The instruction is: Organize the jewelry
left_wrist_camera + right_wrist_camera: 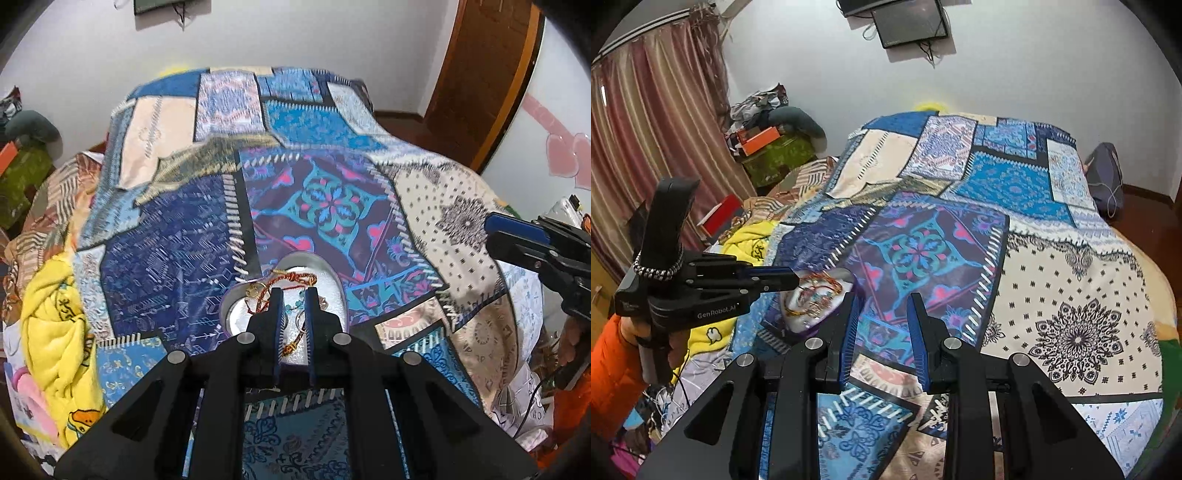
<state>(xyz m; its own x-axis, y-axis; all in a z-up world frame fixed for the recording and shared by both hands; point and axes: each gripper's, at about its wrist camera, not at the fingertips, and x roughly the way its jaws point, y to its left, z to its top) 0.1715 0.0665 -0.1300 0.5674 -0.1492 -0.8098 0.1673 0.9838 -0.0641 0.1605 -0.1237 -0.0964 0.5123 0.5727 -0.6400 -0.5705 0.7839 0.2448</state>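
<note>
**Ana:** Black and blue, the left gripper (295,291) fills the bottom of its own view. Its two ribbed blue fingers stand nearly parallel with a narrow gap between them; whether they pinch anything I cannot tell.

**Ben:** Where is the jewelry?

**Ana:** Directly under those fingertips. A heart-shaped tray (325,275) with a shiny silver inside lies on the bed, holding a red braided cord bracelet (291,278), a gold-coloured coin-like charm (253,291) and metal rings (301,319) with small teal beads.

**Ben:** And the other one?

**Ana:** The right gripper (882,301) hovers with its fingers spread apart, holding nothing. The tray (798,325) sits just left of its left finger, and the left gripper (794,278) reaches over the tray from that side.

**Ben:** What lies beneath?

**Ana:** A patchwork bedspread (1052,288) in blue, cream and purple prints, with stitched seams. A crumpled yellow fleece blanket (59,325) lies at the bed's left edge.
</note>
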